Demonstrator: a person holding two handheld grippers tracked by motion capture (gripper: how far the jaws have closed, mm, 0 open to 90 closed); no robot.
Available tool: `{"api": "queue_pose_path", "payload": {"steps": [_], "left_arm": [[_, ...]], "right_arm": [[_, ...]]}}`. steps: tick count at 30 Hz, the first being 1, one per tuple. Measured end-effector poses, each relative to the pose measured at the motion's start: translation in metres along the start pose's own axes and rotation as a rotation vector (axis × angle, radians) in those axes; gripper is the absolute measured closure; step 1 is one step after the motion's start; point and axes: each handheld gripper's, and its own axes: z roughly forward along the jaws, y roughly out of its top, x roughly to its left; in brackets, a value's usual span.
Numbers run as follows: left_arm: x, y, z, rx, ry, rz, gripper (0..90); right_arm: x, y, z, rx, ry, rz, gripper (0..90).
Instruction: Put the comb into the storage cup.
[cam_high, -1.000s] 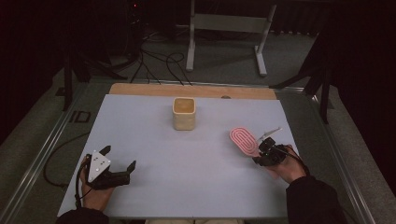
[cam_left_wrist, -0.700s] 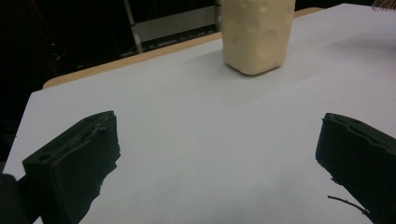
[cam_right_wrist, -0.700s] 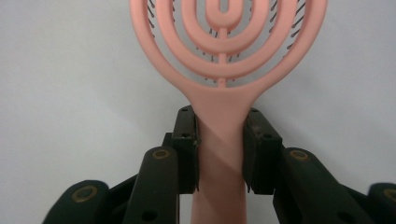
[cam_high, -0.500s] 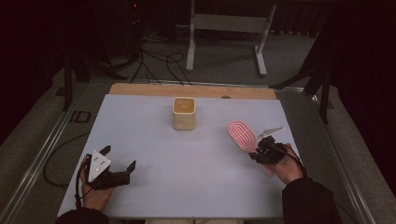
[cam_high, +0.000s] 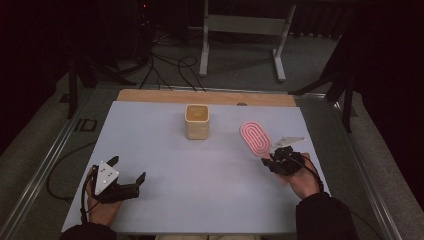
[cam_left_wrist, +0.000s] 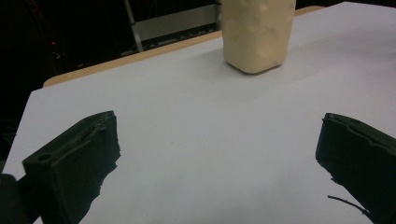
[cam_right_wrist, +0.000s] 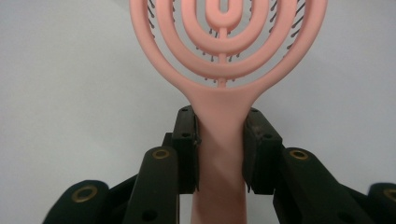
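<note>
My grippers are black: the left gripper (cam_high: 128, 172) carries a grey three-cornered plate, the right gripper (cam_right_wrist: 220, 140) brass-ringed screw holes; my sleeves are dark.

Open table (cam_high: 165, 165) around cream cup (cam_high: 197, 121)

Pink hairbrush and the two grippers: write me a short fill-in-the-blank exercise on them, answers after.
1. The right gripper is shut on the handle of the pink ____.
2. The left gripper holds nothing; its jaws stand ____.
3. The cream container stands on the ____ table cover.
4. In the high view, the hairbrush lies to the ____ of the container.

Answers: hairbrush; open; white; right
</note>
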Motion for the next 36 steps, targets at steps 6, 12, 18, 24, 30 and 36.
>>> {"api": "queue_pose_path", "payload": {"steps": [6, 12, 18, 24, 30, 36], "left_arm": [[-0.001, 0.000, 0.001, 0.004, 0.000, -0.002, 0.1], [-0.001, -0.001, 0.001, 0.006, -0.003, -0.001, 0.1], [-0.001, -0.001, 0.001, 0.010, -0.005, 0.003, 0.1], [-0.003, -0.001, 0.002, 0.013, -0.013, 0.008, 0.1], [-0.006, 0.000, 0.003, 0.025, -0.018, 0.014, 0.1], [-0.009, 0.003, 0.005, 0.048, -0.033, 0.010, 0.1]], "right_arm": [[0.007, -0.002, 0.000, -0.044, 0.004, -0.003, 69.7], [0.016, -0.004, 0.001, -0.100, 0.021, -0.009, 69.7], [0.017, -0.005, 0.001, -0.130, 0.028, 0.002, 69.7], [0.018, -0.006, 0.003, -0.144, 0.038, 0.005, 69.7], [0.025, -0.002, 0.006, -0.161, 0.048, -0.009, 69.7], [0.028, 0.002, 0.001, -0.204, 0.061, 0.004, 69.7]]}}
